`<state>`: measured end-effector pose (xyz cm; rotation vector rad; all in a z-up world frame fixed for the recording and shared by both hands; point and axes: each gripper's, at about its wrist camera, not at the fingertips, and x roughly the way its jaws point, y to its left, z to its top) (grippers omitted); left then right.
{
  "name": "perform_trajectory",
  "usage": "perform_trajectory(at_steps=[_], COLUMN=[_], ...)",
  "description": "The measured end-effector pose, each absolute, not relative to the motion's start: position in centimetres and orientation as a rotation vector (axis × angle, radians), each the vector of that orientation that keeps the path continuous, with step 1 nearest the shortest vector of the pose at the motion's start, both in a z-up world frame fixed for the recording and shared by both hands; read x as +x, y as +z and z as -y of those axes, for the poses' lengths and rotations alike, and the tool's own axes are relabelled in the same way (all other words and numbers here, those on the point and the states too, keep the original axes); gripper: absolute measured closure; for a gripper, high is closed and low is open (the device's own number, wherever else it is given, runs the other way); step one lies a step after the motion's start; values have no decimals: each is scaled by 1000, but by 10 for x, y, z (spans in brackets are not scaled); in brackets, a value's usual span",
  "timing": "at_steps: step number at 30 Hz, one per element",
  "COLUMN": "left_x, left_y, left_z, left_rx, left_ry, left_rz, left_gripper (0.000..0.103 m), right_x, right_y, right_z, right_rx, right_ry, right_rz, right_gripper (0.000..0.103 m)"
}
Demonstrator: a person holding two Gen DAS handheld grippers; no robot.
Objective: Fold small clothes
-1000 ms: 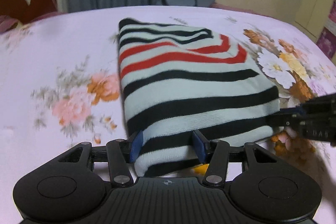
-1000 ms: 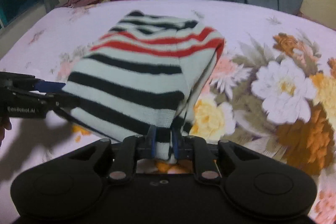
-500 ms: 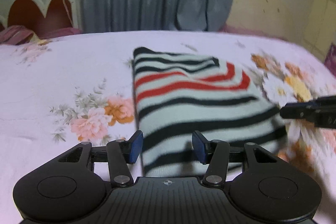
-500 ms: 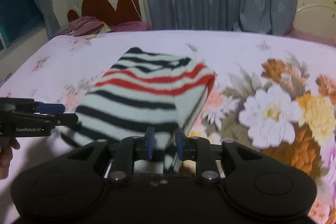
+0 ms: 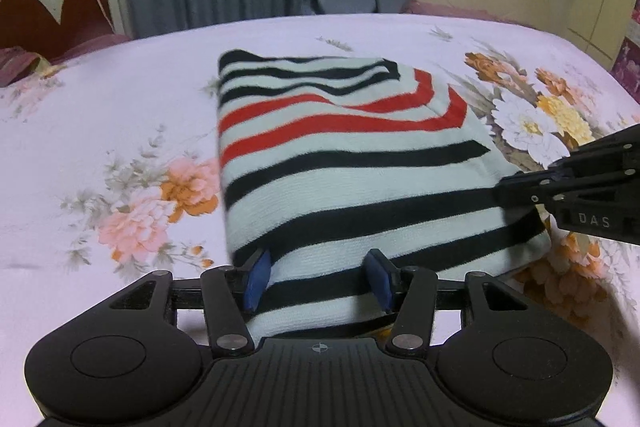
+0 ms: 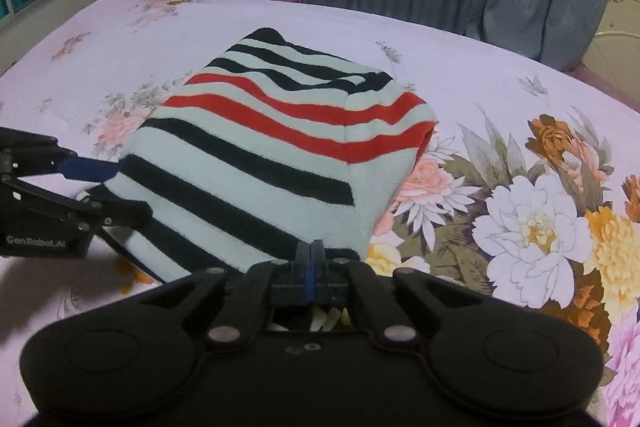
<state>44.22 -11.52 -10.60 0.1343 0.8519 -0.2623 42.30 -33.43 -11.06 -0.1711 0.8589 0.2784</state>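
My right gripper (image 6: 311,259) has just closed; its fingers are pressed together at the near hem of the striped sweater (image 6: 256,163), and I cannot tell if any cloth is pinched between them. My left gripper (image 5: 318,277) stands half spread, with the sweater's near-left corner lying between its blue pads (image 5: 258,275). The folded sweater rests on the floral bed sheet (image 5: 120,131), near its middle.
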Motion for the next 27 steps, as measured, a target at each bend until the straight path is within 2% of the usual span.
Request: perform_trajectory(at_steps=[1, 2, 3, 4, 5, 8, 13, 19, 27], left_x=[442, 441, 440, 442, 445, 465, 499, 522, 535], left_y=[-102, -99, -96, -94, -92, -92, -103, -119, -138], left_z=[113, 110, 106, 101, 96, 79, 55, 52, 58], left_rx=[138, 145, 148, 139, 124, 24, -178, -268, -317], left_ry=[-247, -223, -198, -177, -171, -182, -197, -243, -324], left_rz=[-841, -822, -798, -772, -770, -810, -866, -910, -974], left_gripper=[46, 27, 18, 9, 8, 8, 9, 9, 9], right_x=[421, 418, 414, 413, 414, 426, 448, 472, 481], right_y=[-107, -99, -93, -89, -87, -93, -110, -139, -158], right_z=[335, 339, 345, 350, 356, 373, 417, 435, 437], right_rx=[-160, -119, -72, -37, -10, 23, 384, 557, 638], right_ry=[279, 286, 292, 277, 254, 187, 239, 256, 308], right_rz=[-848, -814, -783, -757, -731, -749, -790, -881, -906], right_gripper=[98, 82, 68, 38, 34, 44, 48, 48, 35])
